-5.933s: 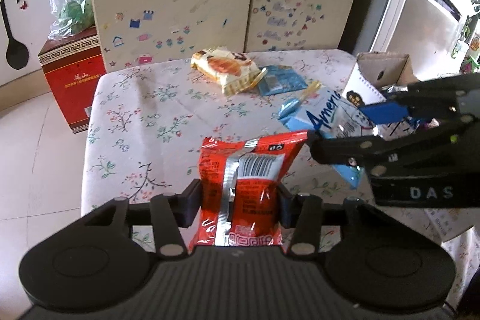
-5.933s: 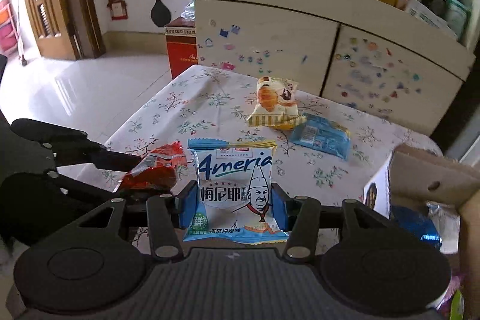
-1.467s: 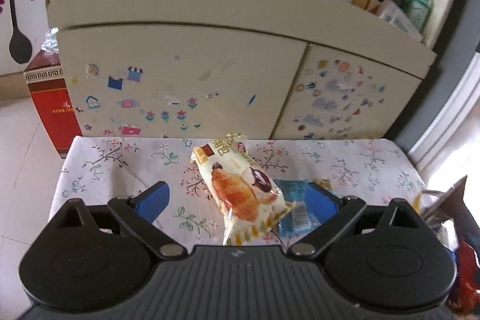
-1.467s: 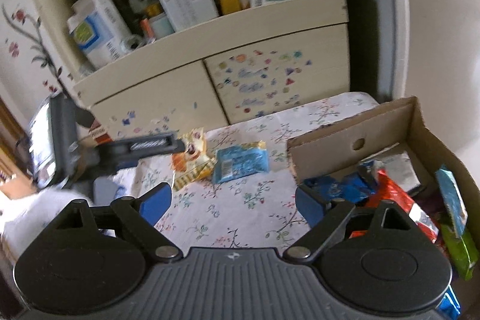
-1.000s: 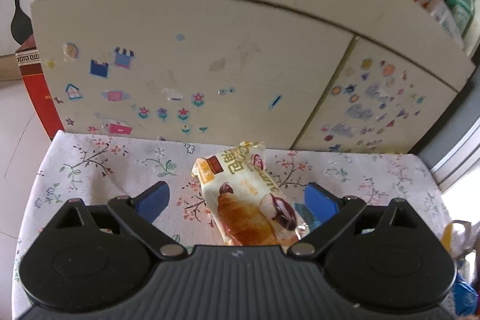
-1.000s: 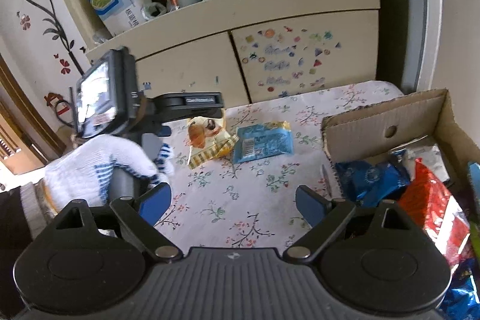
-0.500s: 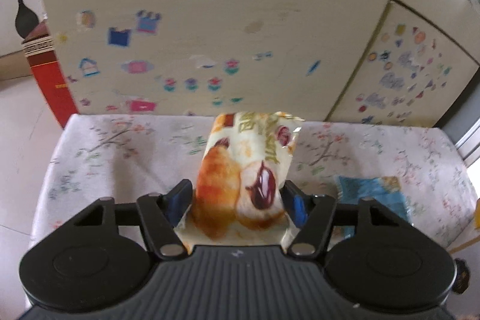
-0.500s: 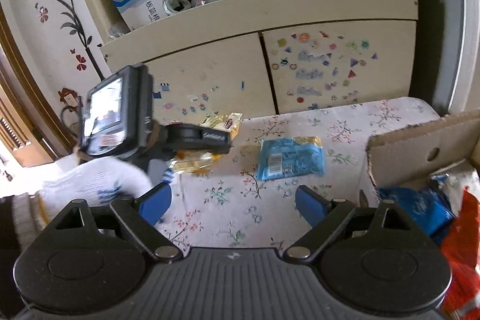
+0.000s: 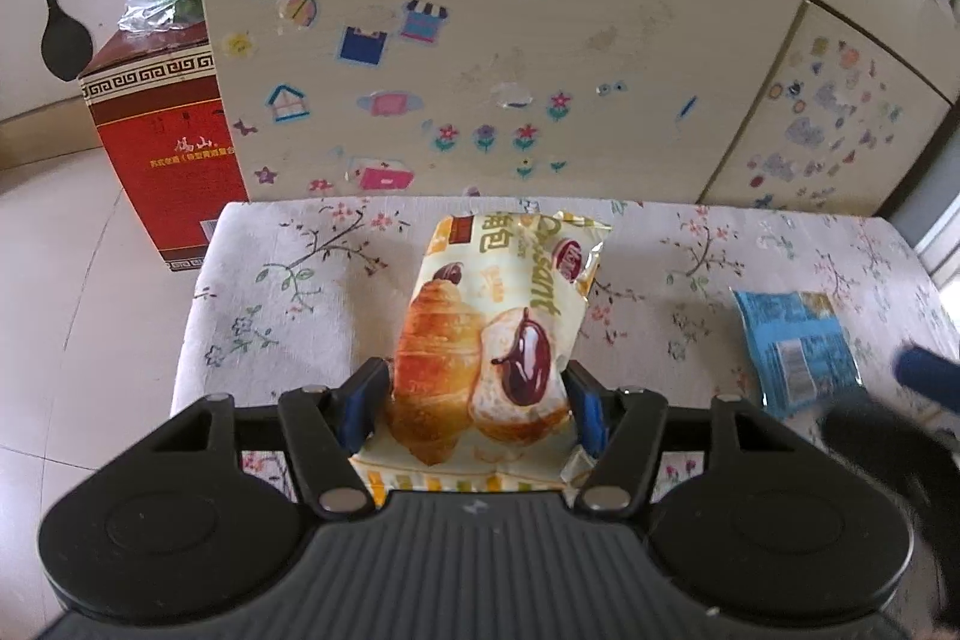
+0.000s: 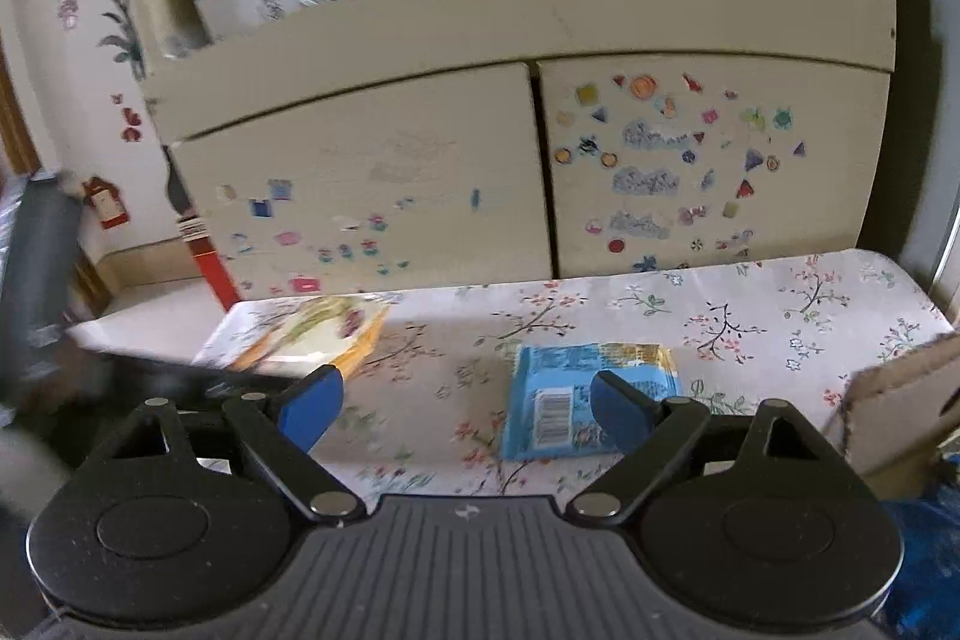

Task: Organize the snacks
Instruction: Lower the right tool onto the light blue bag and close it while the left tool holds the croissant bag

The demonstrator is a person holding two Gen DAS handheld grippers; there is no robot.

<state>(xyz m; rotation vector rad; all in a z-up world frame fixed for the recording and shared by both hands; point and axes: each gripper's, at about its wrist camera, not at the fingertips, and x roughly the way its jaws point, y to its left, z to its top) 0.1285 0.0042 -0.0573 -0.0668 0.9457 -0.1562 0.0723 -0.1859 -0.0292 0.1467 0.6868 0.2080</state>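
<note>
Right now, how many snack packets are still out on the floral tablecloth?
2. The yellow croissant packet sits between the left gripper pads near the table's left end. The blue foil packet lies flat toward the cardboard box. Others could be hidden behind the grippers.

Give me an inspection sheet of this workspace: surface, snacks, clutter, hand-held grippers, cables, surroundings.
Surface: table with floral cloth, mostly bare.
Job's things: croissant packet between the left pads; blue packet flat on the cloth, barcode side up; cardboard box at the table's right end, only its edge in view.
Clutter: nothing seen on the cloth besides the snacks.
Grippers: left hand-held gripper shut on the croissant packet; right hand-held gripper open, empty, its right finger over the blue packet in the right wrist view.
Cables: nothing seen.
Surroundings: stickered cabinet behind the table, its shelf crowded with cartons; red box on the floor at left.
</note>
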